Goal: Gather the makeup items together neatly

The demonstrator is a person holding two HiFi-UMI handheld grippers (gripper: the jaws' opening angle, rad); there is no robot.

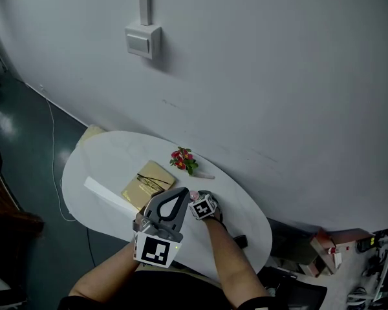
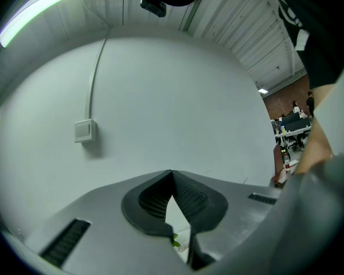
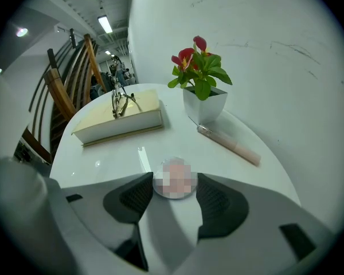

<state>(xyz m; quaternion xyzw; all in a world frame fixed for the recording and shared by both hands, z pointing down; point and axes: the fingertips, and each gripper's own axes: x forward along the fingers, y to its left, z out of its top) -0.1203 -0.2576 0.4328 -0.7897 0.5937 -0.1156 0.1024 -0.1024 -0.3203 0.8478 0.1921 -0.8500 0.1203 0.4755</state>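
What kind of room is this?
Probably a corner of a big office or workshop, set up like home: a small white table by a wall with a light switch, a book with glasses, a potted flower, desks far behind.

- Ahead of the left tongs [image 2: 172, 172], a pale grey wall [image 2: 178, 107] is seen, with a switch plate [image 2: 84, 130] fixed on it.
- Under the right tongs [image 3: 175, 179], a round white table [image 3: 103, 153] is set.
- To their left, a wooden chair [image 3: 62, 93], lit ceiling strips [image 3: 105, 23] and a dark floor [image 1: 26, 128] are shown.
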